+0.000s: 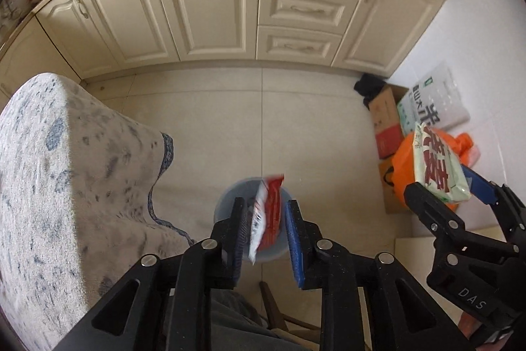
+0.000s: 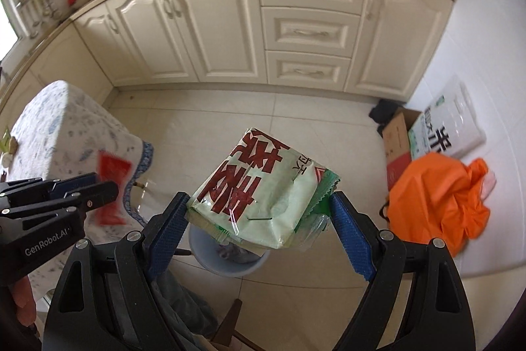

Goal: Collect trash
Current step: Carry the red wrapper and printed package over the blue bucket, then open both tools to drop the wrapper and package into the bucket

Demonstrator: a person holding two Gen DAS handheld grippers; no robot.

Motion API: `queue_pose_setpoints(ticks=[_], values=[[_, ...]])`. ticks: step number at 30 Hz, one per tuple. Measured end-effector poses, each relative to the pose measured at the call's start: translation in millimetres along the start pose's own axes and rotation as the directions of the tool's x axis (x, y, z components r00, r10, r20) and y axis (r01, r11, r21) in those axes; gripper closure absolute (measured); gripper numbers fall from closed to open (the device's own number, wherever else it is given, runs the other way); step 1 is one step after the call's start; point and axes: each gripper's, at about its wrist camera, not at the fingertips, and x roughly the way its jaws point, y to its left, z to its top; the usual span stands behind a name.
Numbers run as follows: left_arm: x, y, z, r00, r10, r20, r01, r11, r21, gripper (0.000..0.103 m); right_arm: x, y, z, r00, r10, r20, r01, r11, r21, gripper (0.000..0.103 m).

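Observation:
My left gripper (image 1: 265, 221) points down over a grey-blue bin (image 1: 221, 203) on the floor. A red and white wrapper (image 1: 268, 206) hangs blurred between its slightly parted pads, and a thin gap shows at the blue pad (image 1: 294, 239). In the right wrist view that left gripper (image 2: 98, 185) is at the left edge with the red wrapper (image 2: 113, 173) beyond its tips. My right gripper (image 2: 258, 199) is shut wide on a pale green packet (image 2: 263, 183) with large red characters, above the bin (image 2: 230, 267). The right gripper (image 1: 443, 183) and green packet (image 1: 437, 160) also show in the left wrist view.
A table under a blue-speckled cloth (image 1: 65, 170) stands to the left. Cream cabinets (image 1: 203, 5) run along the back. By the right wall lie an orange bag (image 2: 437, 196), a cardboard box (image 2: 397, 137) and a white sack (image 2: 450, 130). A person's trouser leg (image 1: 230, 318) is below.

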Motion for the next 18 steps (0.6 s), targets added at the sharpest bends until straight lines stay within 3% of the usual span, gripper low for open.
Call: queue_pose_setpoints(ticks=[3,8,18], values=[[7.7,-4.1,11.8,1.000,0.008,-0.008,-0.008,1.000,0.001,0.070,2.6,-6.8,-4.5,1.000,0.005,-0.010,-0.004,1.000,0.015,0.017],[4.8,1.4,14.7,0.998,0.058,0.009,-0.057,0.998,-0.015,0.070,9.6,6.4,-7.8,0.999,0.019,-0.030,-0.020,1.000,-0.022,0.017],[-25.2,18.3,-28.6,0.990,0.139,0.035,-0.134,0.984,-0.117,0.066,10.6,60.2,-5.3,0.994,0.098,-0.039,-0.102,0.988,-0.114,0.013]])
